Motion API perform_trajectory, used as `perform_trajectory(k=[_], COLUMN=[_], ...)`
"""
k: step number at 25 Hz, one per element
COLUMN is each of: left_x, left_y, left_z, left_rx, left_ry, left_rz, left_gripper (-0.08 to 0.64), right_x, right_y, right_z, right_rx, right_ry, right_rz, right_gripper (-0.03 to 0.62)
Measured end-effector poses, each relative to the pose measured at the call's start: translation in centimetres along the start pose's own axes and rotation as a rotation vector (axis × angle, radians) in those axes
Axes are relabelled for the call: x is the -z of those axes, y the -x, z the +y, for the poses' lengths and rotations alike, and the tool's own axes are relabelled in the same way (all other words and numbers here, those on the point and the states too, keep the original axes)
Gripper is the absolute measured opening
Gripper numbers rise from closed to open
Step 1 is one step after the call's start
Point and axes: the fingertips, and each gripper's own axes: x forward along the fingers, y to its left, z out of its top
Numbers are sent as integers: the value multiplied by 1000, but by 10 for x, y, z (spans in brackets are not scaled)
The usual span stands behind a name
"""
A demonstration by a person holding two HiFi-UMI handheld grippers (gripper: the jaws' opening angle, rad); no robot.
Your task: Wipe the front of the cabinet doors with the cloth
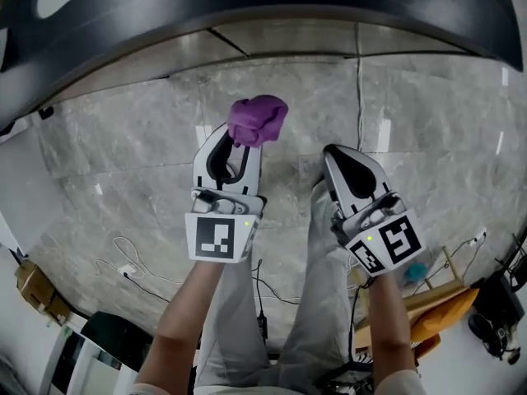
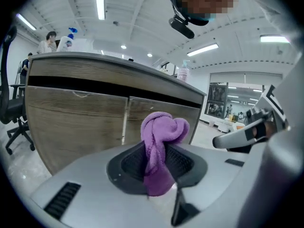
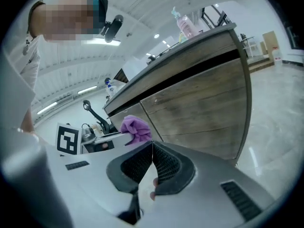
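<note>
A bunched purple cloth (image 1: 257,119) sticks out of my left gripper (image 1: 235,144), whose jaws are shut on it; in the left gripper view the cloth (image 2: 160,141) rises between the black pads. The wood-grain cabinet doors (image 2: 85,122) stand ahead of that gripper under a dark countertop, a vertical seam between them. My right gripper (image 1: 339,160) hangs beside the left, a little lower, jaws shut with nothing between them. In the right gripper view the pads (image 3: 166,167) meet at the tip, and the cabinet doors (image 3: 199,113) fill the right side, with the cloth (image 3: 135,128) to the left.
The dark curved countertop edge (image 1: 263,15) runs across the top of the head view over a grey stone floor (image 1: 132,163). A pump bottle (image 3: 184,25) stands on the counter. An office chair (image 2: 12,113) is at the left. Cables (image 1: 132,270) and boxes (image 1: 33,290) lie behind my legs.
</note>
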Motion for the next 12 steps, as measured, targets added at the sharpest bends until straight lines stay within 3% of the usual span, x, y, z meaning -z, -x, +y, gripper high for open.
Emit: perform_trajectory(k=[7,12], left_x=[-39,-53], left_y=[-71,-118], left_z=[-124,-193], left_rx=[32,81], left_ry=[48,41], left_rz=[-72,-75], left_gripper=[100,100], right_x=[-33,-50], right_y=[88,127], right_z=[-82,-131], right_rx=[32,51], right_ry=[30,16], right_rz=[1,-29], right_gripper=[28,28])
